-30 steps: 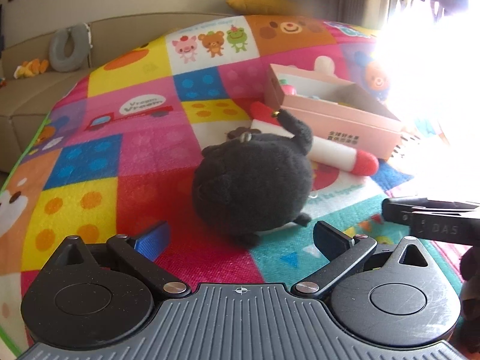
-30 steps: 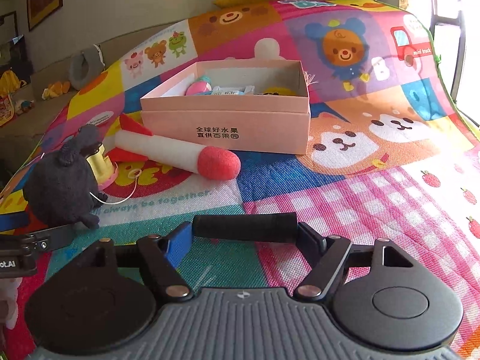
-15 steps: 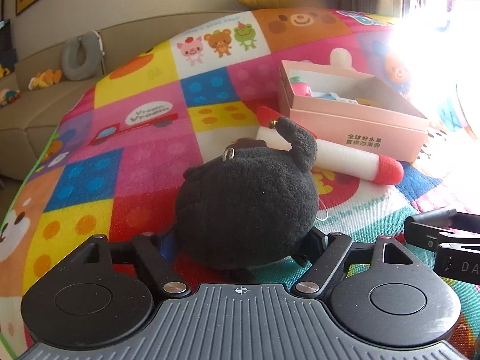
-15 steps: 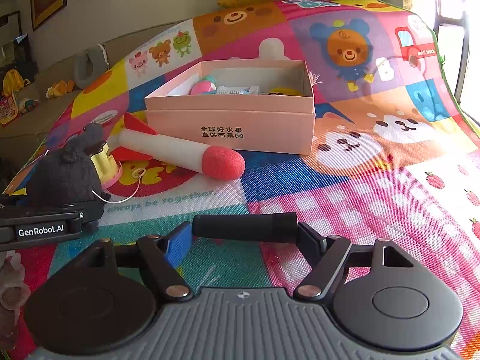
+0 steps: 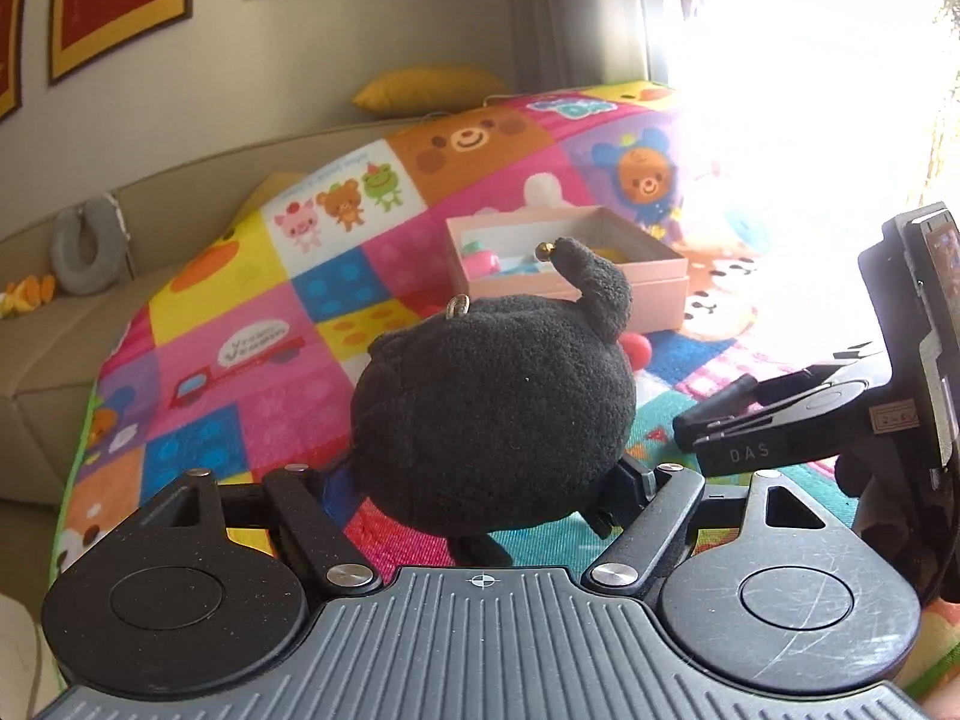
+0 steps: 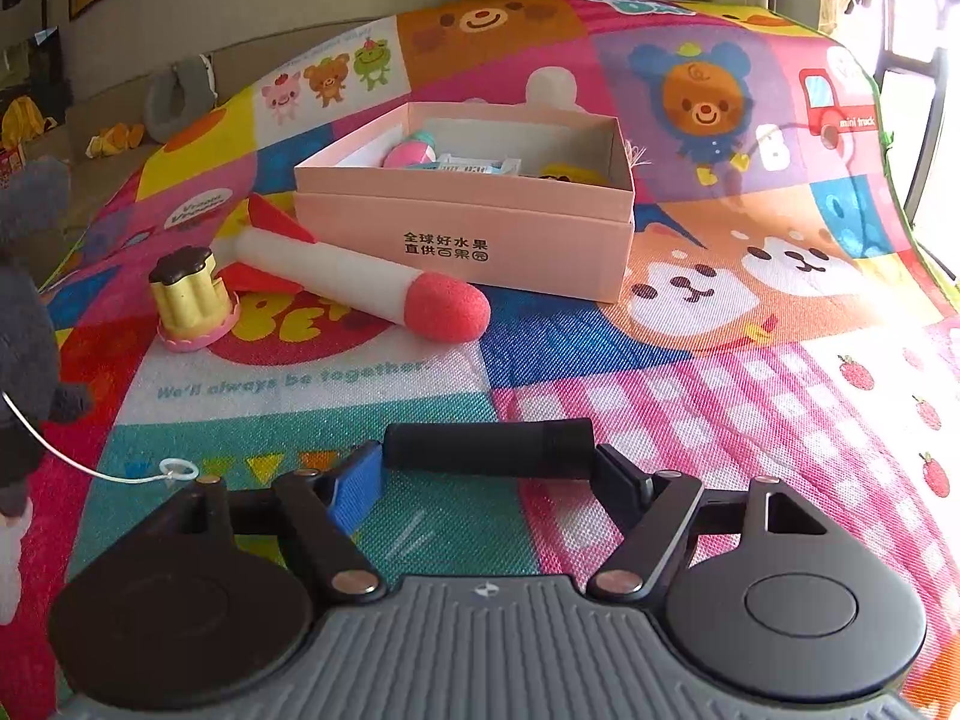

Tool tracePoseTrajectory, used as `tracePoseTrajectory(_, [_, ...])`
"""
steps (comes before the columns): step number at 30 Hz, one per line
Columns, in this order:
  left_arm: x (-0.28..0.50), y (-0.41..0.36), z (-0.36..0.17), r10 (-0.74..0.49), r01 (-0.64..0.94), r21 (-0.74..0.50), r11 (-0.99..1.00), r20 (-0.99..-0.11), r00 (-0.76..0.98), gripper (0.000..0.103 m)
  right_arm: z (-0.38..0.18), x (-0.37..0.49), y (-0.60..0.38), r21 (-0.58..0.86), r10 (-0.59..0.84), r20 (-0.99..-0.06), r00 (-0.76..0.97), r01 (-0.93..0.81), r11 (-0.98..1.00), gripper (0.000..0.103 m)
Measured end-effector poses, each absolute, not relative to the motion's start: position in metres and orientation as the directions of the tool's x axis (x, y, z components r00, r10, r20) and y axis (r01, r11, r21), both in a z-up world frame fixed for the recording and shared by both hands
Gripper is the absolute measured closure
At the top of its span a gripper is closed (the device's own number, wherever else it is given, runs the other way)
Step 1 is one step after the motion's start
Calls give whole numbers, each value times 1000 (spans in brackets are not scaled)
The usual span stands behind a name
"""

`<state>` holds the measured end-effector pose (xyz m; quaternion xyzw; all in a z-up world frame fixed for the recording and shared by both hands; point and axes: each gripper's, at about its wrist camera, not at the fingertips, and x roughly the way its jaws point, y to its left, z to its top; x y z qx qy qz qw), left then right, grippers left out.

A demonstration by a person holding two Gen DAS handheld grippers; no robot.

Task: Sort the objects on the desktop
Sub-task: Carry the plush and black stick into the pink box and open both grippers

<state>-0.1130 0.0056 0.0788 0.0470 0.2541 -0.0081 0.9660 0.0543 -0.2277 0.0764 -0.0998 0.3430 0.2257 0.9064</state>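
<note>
Through my left wrist camera, my left gripper (image 5: pixel 486 480) is clamped on one black plush toy (image 5: pixel 492 408), lifted above the play mat (image 5: pixel 252 354), with the single pink box (image 5: pixel 624 285) ahead and slightly right. Through my right wrist camera, my right gripper (image 6: pixel 489 480) grips one black cylinder (image 6: pixel 489 441) crosswise; one foam rocket (image 6: pixel 360 282) and one pudding toy (image 6: pixel 192 300) lie left of the box (image 6: pixel 468 228).

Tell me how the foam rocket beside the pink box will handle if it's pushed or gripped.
The foam rocket looks like soft sponge, so it is probably light and would dent under a grip. Its round body lies flat on the mat, so a sideways push may roll it, though its red fins would likely stop it.
</note>
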Motion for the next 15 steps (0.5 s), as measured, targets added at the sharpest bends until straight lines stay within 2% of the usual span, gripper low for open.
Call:
tracePoseTrajectory(4, [-105, 2, 97, -23, 82, 106, 991, -468, 883, 21, 97, 42, -238, -42, 349, -665, 661, -499, 866, 29])
tracePoseTrajectory(5, [-100, 2, 103, -36, 93, 102, 990, -460, 887, 21, 105, 40, -241, -39, 355, -660, 662, -502, 864, 36])
tracePoseTrajectory(7, [-90, -1, 116, -64, 117, 94, 989, -436, 898, 21, 125, 36, -248, -31, 376, -646, 664, -515, 856, 37])
tracePoseTrajectory(12, [-60, 0, 144, -80, 116, 74, 991, -373, 925, 21, 180, 27, -266, -56, 421, -557, 716, -539, 841, 37])
tracePoseTrajectory(13, [-56, 3, 147, -82, 110, 56, 992, -368, 926, 21, 186, 27, -269, -68, 419, -544, 727, -536, 842, 37])
tracePoseTrajectory(15, [-54, 8, 148, -96, 111, 20, 994, -372, 923, 21, 189, 26, -277, -107, 388, -522, 759, -510, 853, 25])
